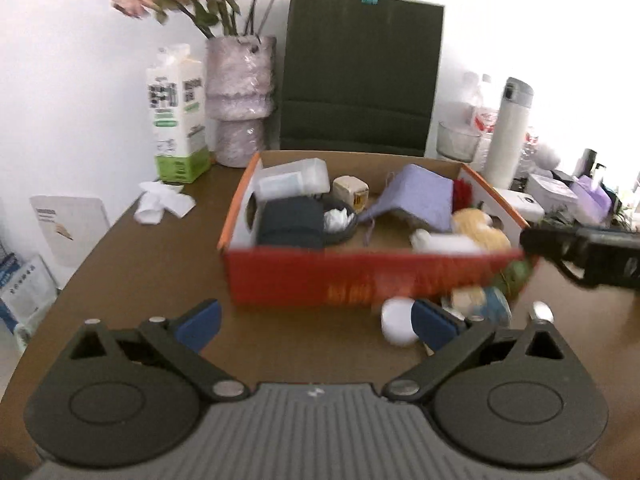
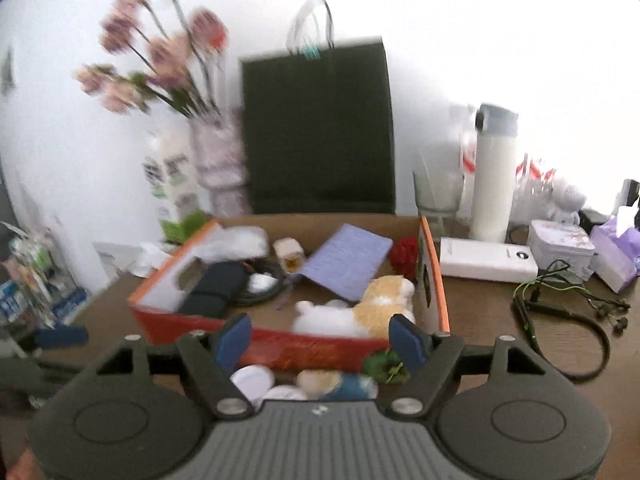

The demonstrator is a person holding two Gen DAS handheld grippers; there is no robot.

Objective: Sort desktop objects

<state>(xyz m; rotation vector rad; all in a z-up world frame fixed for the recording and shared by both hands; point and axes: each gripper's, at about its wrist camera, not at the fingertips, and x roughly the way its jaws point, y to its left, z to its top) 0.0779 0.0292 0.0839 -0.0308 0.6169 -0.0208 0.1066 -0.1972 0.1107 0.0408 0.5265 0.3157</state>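
Note:
A red cardboard box [image 1: 304, 280] with an orange rim stands mid-table. Inside lie a purple notebook [image 1: 420, 196], a dark pouch [image 1: 290, 224], a clear plastic container [image 1: 292, 180], a small cream box [image 1: 352, 192] and an orange-and-white plush toy [image 2: 380, 304]. Against the box's near wall on the table lie a white round object [image 1: 394, 320], a small doll in blue [image 2: 340, 384] and a green leafy piece [image 2: 384, 364]. My left gripper [image 1: 316, 320] is open and empty, short of the box. My right gripper [image 2: 320, 340] is open too, above those small items, holding nothing.
Behind the box stand a dark green paper bag [image 1: 360, 80], a vase of pink flowers [image 1: 240, 100] and a milk carton [image 1: 178, 120]. To the right are a white flask [image 2: 494, 176], a glass [image 2: 436, 200], a white power bank [image 2: 486, 264], earphones [image 2: 560, 312] and tissues [image 2: 616, 252]. Crumpled paper [image 1: 164, 202] lies left.

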